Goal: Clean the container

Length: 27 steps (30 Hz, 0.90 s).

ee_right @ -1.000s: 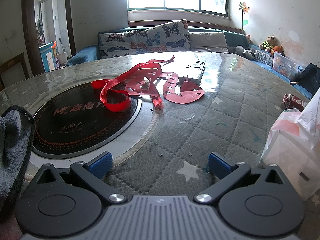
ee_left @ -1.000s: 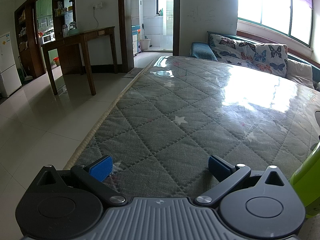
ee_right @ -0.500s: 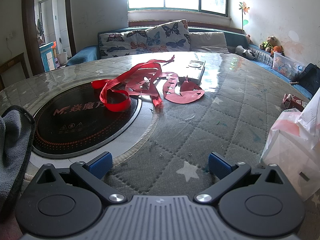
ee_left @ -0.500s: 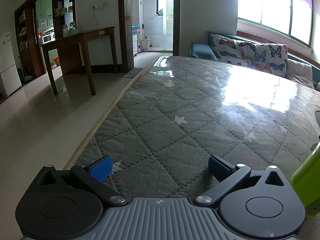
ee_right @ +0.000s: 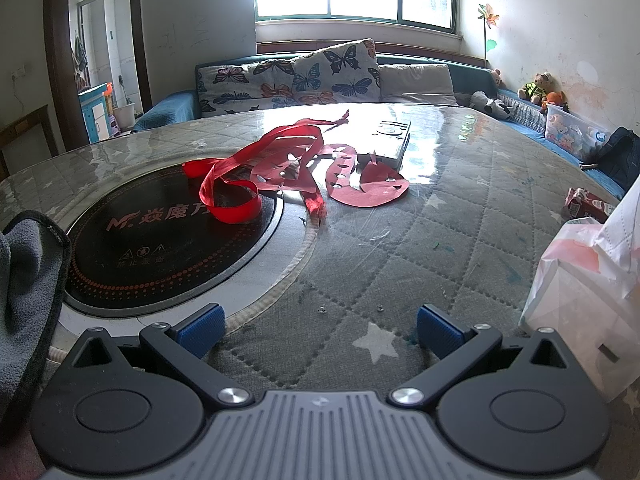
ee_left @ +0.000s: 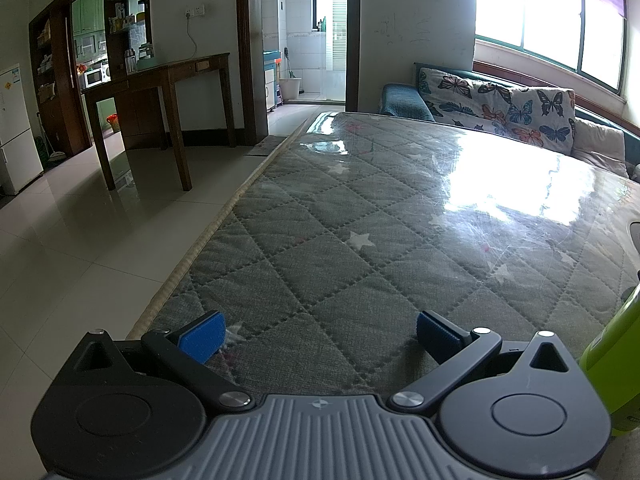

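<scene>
Sunlit living room, with a quilted table (ee_left: 360, 240) under glossy clear film filling both views. Largest on it is the black induction hob (ee_right: 168, 240) at ten o'clock in the right view, red paper ribbon (ee_right: 296, 172) trailing across it toward twelve. A grey cloth (ee_right: 24, 280) lies at nine, a white bag (ee_right: 584, 300) at three. The lime-green container (ee_left: 612, 364), probably the task's thing, shows only as a sliver at four o'clock in the left view. Left gripper (ee_left: 320, 336) and right gripper (ee_right: 320, 328) both have fingers spread, empty. Risk: reaching half-blind for the container could topple it on the slick film. Nothing differs from a second ago.
</scene>
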Available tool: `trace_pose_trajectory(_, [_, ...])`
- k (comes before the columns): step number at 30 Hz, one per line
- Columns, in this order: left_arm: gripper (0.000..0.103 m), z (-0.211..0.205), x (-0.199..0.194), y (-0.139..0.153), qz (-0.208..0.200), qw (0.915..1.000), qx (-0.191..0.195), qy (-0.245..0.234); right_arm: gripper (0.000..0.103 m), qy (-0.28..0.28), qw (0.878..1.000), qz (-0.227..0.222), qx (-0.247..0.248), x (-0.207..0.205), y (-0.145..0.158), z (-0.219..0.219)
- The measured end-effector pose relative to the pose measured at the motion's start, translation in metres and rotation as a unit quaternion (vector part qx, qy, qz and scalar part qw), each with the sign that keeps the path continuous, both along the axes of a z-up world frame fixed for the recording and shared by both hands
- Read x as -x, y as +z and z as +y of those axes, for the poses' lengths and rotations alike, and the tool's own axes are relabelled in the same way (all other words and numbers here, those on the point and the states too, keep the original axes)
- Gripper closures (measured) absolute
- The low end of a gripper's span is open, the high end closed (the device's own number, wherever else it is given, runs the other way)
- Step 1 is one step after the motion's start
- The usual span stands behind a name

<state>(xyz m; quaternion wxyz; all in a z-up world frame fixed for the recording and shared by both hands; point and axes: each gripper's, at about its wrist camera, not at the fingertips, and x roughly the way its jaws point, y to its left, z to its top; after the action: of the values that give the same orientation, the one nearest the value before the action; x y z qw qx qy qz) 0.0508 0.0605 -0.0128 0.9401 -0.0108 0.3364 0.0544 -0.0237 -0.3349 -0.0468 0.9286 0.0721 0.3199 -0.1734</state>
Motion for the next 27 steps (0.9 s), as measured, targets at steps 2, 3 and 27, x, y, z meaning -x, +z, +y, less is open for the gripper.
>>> trace_pose_trajectory(2, [0.0,-0.0002,0.0001,0.0,0.0,1.0,0.0,0.0,0.0,0.0,1.0,0.0,0.0,0.0,0.0,0.0])
trace_pose_trajectory(3, [0.0,-0.0001,0.0001,0.0,0.0,1.0,0.0,0.0,0.0,0.0,1.0,0.0,0.0,0.0,0.0,0.0])
trace_pose_trajectory(27, [0.0,0.0,-0.0001,-0.0002,0.0,1.0,0.0,0.0,0.0,-0.003,1.0,0.0,0.0,0.0015,0.0001,-0.0008])
